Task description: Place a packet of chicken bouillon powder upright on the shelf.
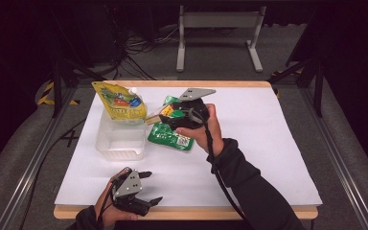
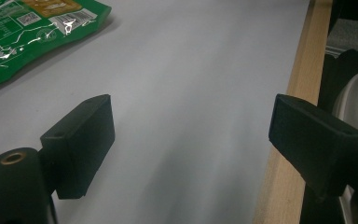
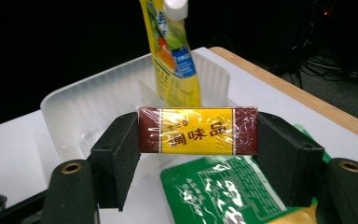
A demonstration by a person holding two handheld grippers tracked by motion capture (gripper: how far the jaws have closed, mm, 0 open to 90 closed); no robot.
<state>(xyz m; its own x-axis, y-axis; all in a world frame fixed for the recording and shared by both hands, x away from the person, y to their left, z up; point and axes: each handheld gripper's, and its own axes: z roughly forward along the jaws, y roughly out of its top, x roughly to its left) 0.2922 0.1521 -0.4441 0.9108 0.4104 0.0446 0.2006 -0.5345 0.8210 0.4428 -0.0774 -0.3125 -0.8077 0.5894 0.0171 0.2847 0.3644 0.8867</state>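
My right gripper (image 3: 198, 140) is shut on a small box with a yellow label and dark red ends (image 3: 198, 130), held by its two ends just in front of the clear plastic tub (image 3: 98, 100). From above, the right gripper (image 1: 165, 115) hovers over a green packet (image 1: 170, 136) beside the tub (image 1: 120, 139). A yellow spouted pouch (image 1: 120, 101) stands upright in the tub's far part; the same pouch (image 3: 172, 56) rises behind the box. My left gripper (image 1: 151, 188) rests open near the table's front edge, with bare white surface between its jaws (image 2: 191, 135).
The green packet (image 2: 23, 42) lies flat on the white sheet, ahead of the left gripper. The wooden table edge (image 2: 293, 140) runs just beside the left gripper's outer jaw. A grey metal stand (image 1: 218, 33) stands on the floor beyond the table.
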